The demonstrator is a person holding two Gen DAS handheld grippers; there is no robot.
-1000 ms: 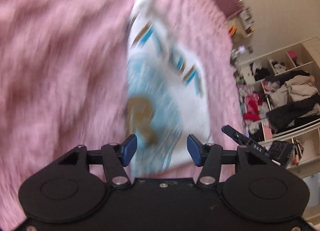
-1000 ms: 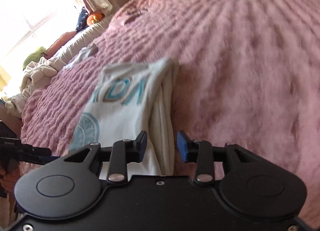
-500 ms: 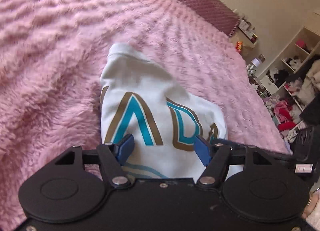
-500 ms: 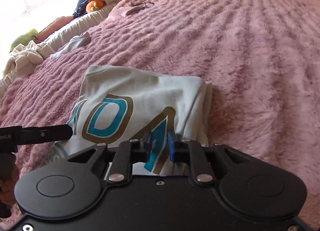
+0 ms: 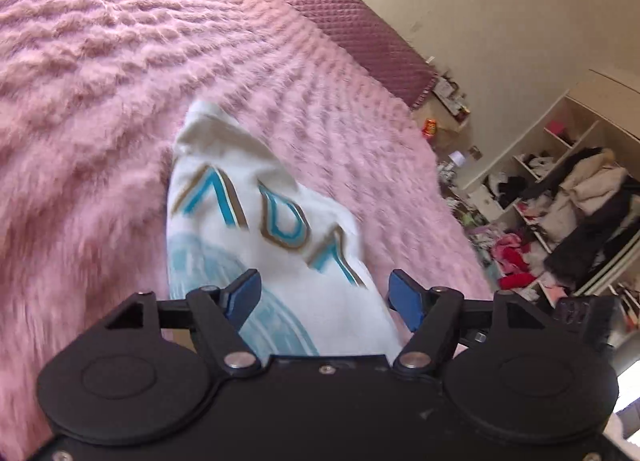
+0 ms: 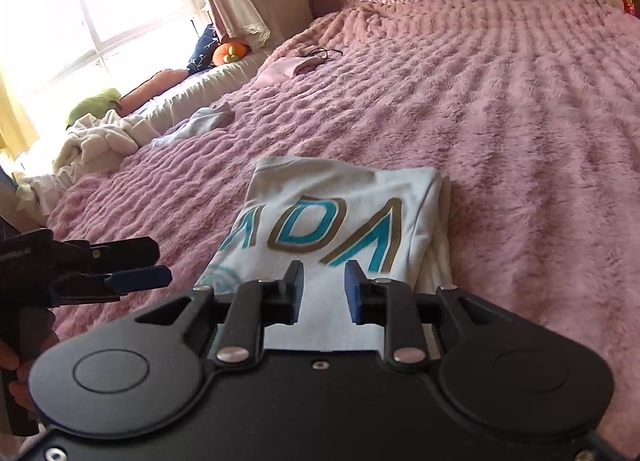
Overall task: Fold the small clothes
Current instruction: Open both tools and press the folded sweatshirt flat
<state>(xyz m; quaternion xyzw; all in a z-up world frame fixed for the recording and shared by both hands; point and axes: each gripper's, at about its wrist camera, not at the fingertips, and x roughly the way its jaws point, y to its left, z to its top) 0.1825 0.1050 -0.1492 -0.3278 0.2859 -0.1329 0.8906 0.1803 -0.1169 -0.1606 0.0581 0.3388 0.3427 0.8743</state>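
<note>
Apparently cotton, folded white shirt on shaggy pink blanket

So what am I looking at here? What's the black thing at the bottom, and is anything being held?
Each picture comes from a camera on a hand-held gripper, looking along its two blue-padded fingers. The black body below is the tool itself. One view shows the left gripper, the other the right gripper. A folded white shirt with teal letters lies on a pink fuzzy blanket. Both grippers' jaws have just been opening; they stand apart above the shirt, and nothing is held.
</note>
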